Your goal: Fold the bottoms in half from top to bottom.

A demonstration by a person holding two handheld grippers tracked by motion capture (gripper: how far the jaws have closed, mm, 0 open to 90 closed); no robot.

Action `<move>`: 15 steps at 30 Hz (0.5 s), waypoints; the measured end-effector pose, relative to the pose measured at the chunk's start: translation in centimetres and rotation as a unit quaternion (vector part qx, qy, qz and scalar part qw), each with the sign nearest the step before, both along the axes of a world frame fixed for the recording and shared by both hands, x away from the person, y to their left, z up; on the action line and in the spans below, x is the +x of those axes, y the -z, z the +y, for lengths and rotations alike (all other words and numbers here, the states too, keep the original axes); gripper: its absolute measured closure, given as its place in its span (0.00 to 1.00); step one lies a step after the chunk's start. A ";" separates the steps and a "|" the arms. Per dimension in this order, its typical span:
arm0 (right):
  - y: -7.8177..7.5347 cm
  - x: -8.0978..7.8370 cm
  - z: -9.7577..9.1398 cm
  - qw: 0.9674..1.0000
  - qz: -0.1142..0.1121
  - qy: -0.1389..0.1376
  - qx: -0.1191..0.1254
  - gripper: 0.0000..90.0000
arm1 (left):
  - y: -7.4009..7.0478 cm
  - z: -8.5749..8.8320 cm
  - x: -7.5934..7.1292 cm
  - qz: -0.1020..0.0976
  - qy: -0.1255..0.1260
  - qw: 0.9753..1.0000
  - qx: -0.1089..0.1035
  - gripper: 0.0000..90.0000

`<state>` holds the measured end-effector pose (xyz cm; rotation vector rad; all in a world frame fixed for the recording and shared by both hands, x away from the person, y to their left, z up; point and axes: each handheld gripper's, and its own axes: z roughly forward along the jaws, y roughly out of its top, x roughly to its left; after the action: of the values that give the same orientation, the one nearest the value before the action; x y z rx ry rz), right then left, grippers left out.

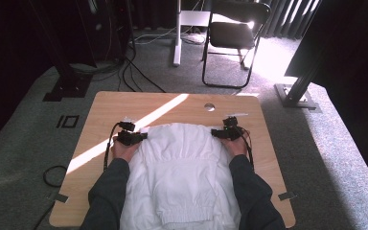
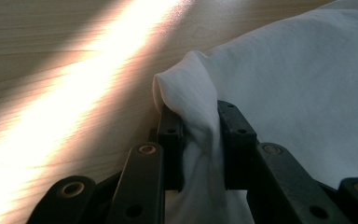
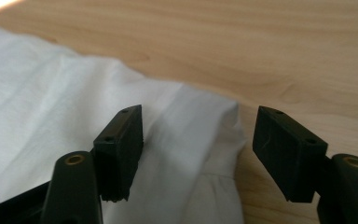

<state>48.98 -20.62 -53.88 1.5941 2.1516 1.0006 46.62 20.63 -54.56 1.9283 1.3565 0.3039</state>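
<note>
Sunlight fell in a slanting stripe across the wooden table (image 1: pixel 115 103), which stood on grey carpet with a black folding chair (image 1: pixel 235 33) beyond its far edge. On the table lay a white garment (image 1: pixel 179 167), spread flat between the person's two forearms. The left gripper (image 1: pixel 141 137) sat at the garment's far left corner, and its jaws were clamped on a bunched fold of the white cloth (image 2: pixel 196 107), which rose between them and spilled over their tips. The right gripper (image 1: pixel 216 132) sat at the far right corner with its jaws standing apart. The garment's edge (image 3: pixel 205 140) lay in the gap between them, nearer the left jaw, and neither pad pressed on it; bare wood showed beside the right jaw.
</note>
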 end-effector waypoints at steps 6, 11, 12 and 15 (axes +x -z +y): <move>0.7 0.3 0.1 0.999 0.022 -0.009 0.041 0.73 | -0.1 0.0 0.1 0.006 -0.004 1.000 -0.003 0.84; 0.5 0.5 -0.6 0.998 0.028 -0.015 0.060 0.95 | -0.3 0.2 0.1 0.007 -0.009 1.000 -0.011 0.87; 0.2 0.4 -0.6 0.998 0.019 -0.018 0.057 0.95 | -0.6 0.4 0.2 0.004 -0.015 1.000 -0.016 0.87; -0.8 0.4 -0.8 0.998 -0.001 -0.021 0.054 0.95 | -1.7 0.7 0.4 -0.009 -0.024 0.999 -0.032 0.88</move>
<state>49.34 -21.46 -53.05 1.6010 2.1717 1.1498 47.01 21.34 -52.87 1.8392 1.3855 0.2958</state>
